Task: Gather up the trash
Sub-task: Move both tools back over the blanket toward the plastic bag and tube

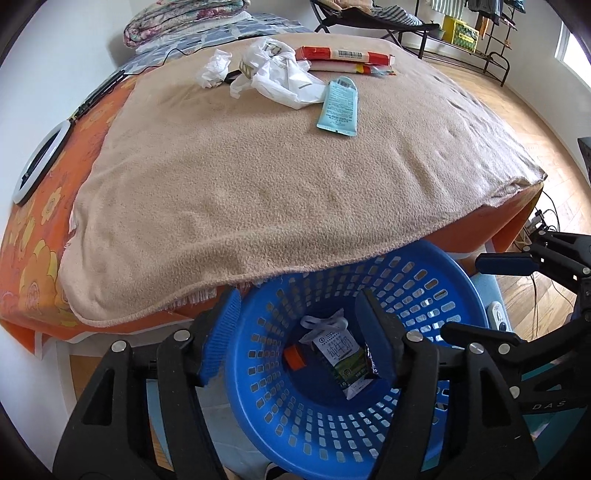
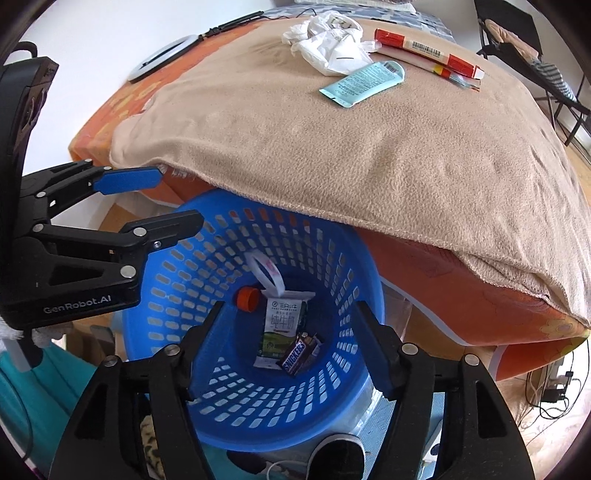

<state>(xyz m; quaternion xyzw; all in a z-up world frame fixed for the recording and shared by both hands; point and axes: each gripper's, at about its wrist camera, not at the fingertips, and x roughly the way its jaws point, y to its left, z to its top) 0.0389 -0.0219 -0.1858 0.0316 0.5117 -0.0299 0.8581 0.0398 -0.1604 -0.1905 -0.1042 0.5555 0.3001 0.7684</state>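
Note:
A blue plastic basket stands on the floor at the bed's edge. In it lie a milk carton, a Snickers wrapper, an orange cap and a white plastic loop. My left gripper hangs open over the basket with nothing between its fingers. My right gripper is also open and empty above it. On the bed's far side lie a crumpled white bag, a tissue, a teal pouch and a red-and-white box.
A tan blanket covers the orange flowered bed and overhangs the basket's far rim. A ring light lies at the bed's left edge. A folded quilt, a folding chair and a rack stand beyond. Cables lie on the wooden floor.

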